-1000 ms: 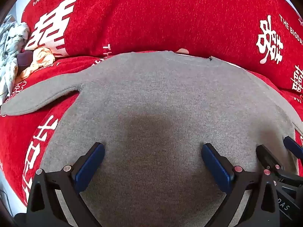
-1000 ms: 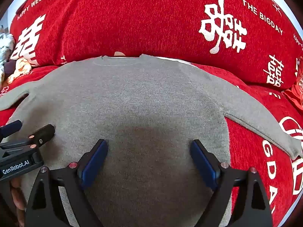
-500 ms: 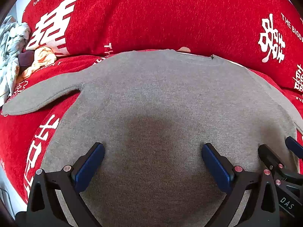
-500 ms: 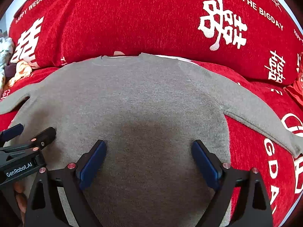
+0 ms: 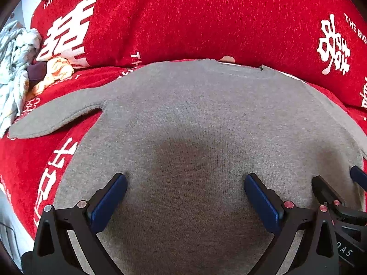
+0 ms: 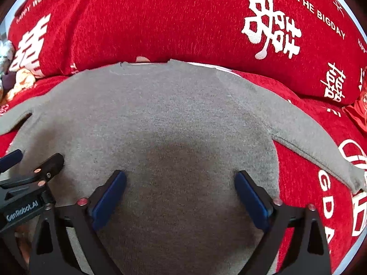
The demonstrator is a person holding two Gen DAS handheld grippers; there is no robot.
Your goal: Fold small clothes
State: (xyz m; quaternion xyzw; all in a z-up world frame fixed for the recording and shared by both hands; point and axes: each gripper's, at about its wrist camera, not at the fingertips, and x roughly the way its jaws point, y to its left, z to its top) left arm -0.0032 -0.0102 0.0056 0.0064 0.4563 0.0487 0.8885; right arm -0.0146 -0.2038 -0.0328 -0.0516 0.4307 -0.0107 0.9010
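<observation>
- While both grippers hover low over it, a small gray sweater [image 5: 197, 119] lies spread flat, front or back up, on a red sofa cover [image 5: 23, 160] printed with white characters and English lettering.
- Its neckline [image 6: 144, 65] points away from the cameras, touching the foot of a red back cushion [image 6: 160, 18] in the same print.
- One sleeve [image 5: 57, 116] stretches out to the left across the red cover; the other sleeve [image 6: 321, 144] angles out to the right, its cuff near the edge of the right wrist view.
- Seen from its own camera, the left gripper [image 5: 185, 197] has its blue-padded fingers [image 5: 110, 199] spread wide apart over the lower body of the sweater, with nothing between them.
- Likewise, the right gripper [image 6: 180, 194] holds its fingers [image 6: 251, 197] wide open above the same stretch of knit, gripping nothing.
- A dark shadow falls on the fabric between each pair of fingers.
- Each gripper shows in the other's view: the two sit side by side, near one another, over the sweater's hem end.
- At the far left, a heap of crumpled clothes [image 5: 16, 73], pale blue-and-white print with an orange-patterned piece [image 5: 57, 68] beside it, rests on the sofa well apart from the sweater.
</observation>
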